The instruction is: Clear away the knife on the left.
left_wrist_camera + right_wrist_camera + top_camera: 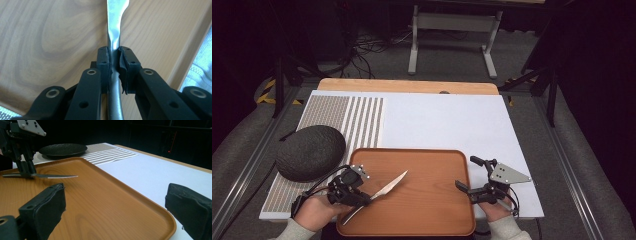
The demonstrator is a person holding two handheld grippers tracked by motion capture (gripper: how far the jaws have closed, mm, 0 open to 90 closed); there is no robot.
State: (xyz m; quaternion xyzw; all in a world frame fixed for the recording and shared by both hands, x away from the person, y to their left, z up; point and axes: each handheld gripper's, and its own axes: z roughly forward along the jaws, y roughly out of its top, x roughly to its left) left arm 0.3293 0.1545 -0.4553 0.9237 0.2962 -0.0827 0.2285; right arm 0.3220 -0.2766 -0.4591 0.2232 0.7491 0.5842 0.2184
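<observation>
A silver table knife (384, 191) hangs just above the brown wooden tray (432, 165), its blade pointing toward the tray's middle. My left gripper (364, 197) is shut on the knife's handle; in the left gripper view its pads (104, 60) squeeze the metal handle (114, 37) from both sides. The right gripper view shows the knife (53, 176) level over the tray (105, 202), held by the left gripper (26, 171). My right gripper (468, 174) stands open at the tray's right edge, one jaw over the tray and one over the white mat, with nothing between them.
A dark round plate (310, 151) lies on the woven placemat (342, 117) left of the tray. A white mat (447, 120) covers the table behind and right of the tray. Beyond the table are a desk frame and cables on the floor.
</observation>
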